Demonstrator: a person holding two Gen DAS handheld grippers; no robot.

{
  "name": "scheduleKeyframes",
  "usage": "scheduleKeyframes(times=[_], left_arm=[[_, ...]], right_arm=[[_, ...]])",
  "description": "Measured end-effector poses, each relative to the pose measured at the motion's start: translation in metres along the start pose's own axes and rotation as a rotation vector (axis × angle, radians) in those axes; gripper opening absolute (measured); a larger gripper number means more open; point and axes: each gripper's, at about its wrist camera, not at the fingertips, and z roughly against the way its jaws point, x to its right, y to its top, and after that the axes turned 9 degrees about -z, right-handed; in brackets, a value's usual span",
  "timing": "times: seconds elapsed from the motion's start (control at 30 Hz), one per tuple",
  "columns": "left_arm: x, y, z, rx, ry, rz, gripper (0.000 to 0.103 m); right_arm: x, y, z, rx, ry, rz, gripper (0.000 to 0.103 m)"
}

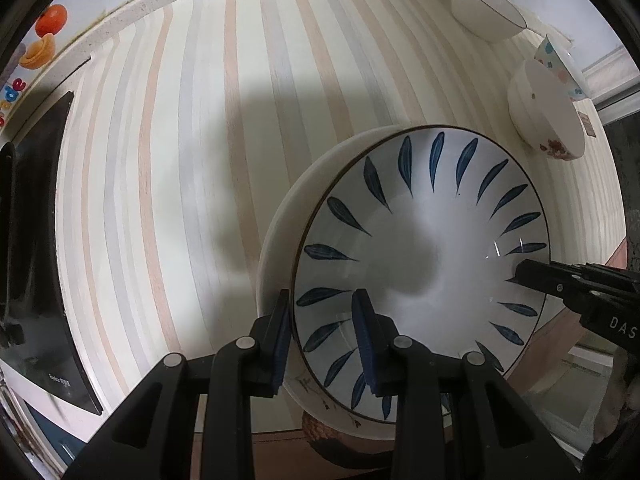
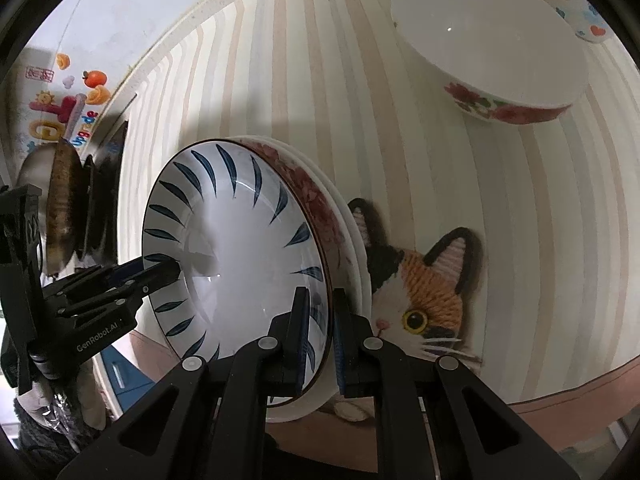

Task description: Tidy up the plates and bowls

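The blue-leaf bowl (image 1: 420,264) sits at the near edge of the striped counter (image 1: 180,160), nested on a red-patterned dish and a white plate (image 2: 352,240), and both tools pinch its rim: the left tool (image 1: 324,340) at about seven o'clock in its own view, the right tool (image 2: 320,344) at about five o'clock in its view, each with one pad inside the rim and one outside. This looks like a two-handed carry or placing of the stack. Next, both tools likely must move level together, clear of the floral bowl (image 2: 500,60) at one o'clock and the cat mat (image 2: 424,300).
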Motion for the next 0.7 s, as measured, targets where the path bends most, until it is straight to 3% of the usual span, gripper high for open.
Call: scheduleKeyframes(times=[0.7], left_arm=[[-0.011, -0.008, 0.014, 0.013, 0.018, 0.029, 0.027]], right_arm=[[-0.008, -0.005, 0.003, -0.024, -0.038, -0.028, 0.016]])
